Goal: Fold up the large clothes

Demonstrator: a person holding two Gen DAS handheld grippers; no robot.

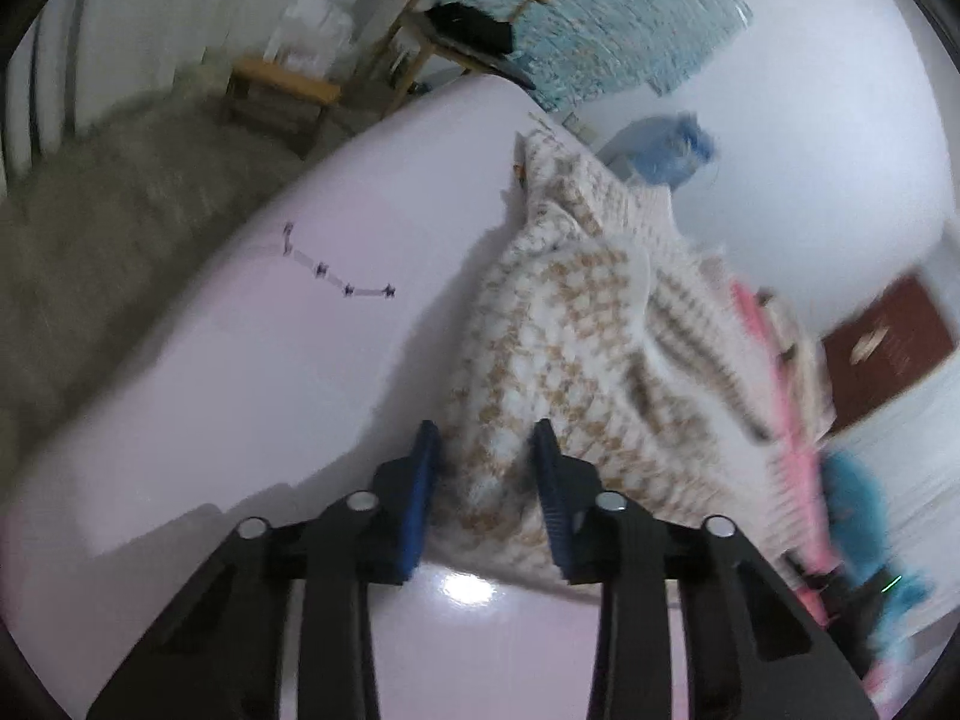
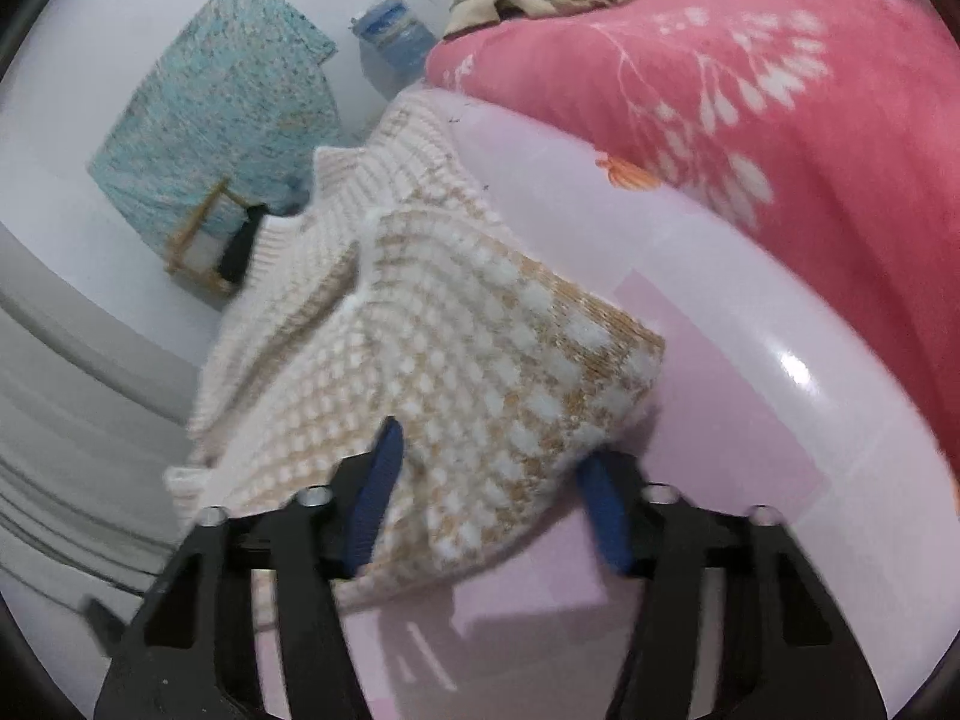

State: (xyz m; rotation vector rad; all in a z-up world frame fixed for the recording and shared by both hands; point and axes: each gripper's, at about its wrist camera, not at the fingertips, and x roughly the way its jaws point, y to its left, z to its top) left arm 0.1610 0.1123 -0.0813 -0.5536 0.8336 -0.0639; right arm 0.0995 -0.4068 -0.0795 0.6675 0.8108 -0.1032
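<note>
A cream and tan knitted sweater lies bunched on a pale pink table. In the left wrist view, a thick fold of its near edge fills the gap between the blue pads of my left gripper, which is shut on it. In the right wrist view the same sweater drapes over the table. My right gripper is shut on a wide bunch of its hem, and the knit hides part of the left pad. Both views are blurred.
A pink floral blanket lies beyond the table. A teal patterned panel, a wooden stool and a blue water jug stand by the wall. A brown book and pink and teal cloth sit right of the sweater.
</note>
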